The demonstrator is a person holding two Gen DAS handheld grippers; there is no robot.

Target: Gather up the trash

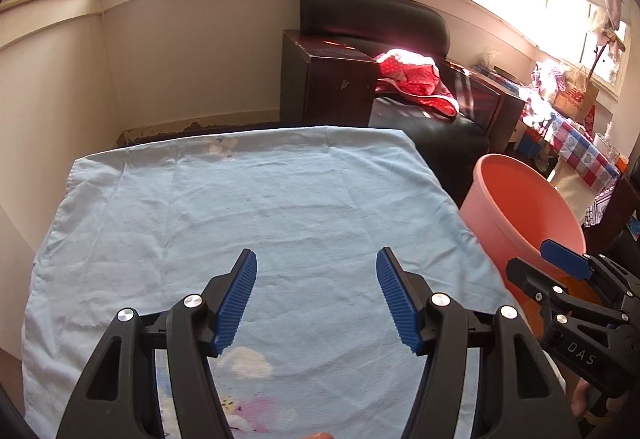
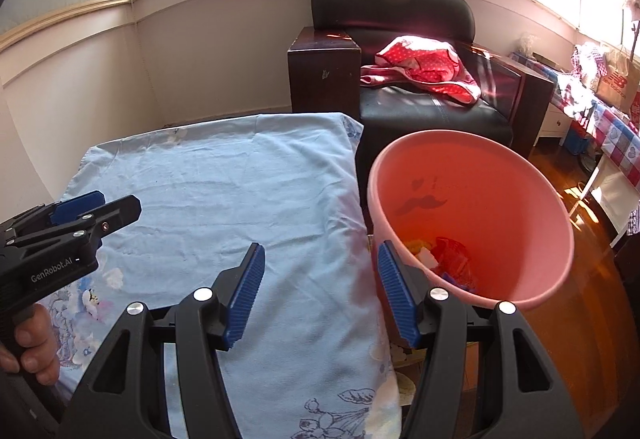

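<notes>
Left gripper [image 1: 316,259] jaws apart above cloth [image 1: 256,199], right gripper [image 2: 320,255] jaws apart beside bucket [image 2: 532,191]

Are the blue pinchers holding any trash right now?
No. The left gripper and the right gripper are both open with nothing between their fingers. Some trash lies in the pink bin.

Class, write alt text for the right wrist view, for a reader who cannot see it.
The open right gripper hovers over the edge of a table draped in a light blue floral cloth, beside a pink bin holding colourful trash. The left gripper shows at far left; a black armchair with red fabric stands behind.
</notes>
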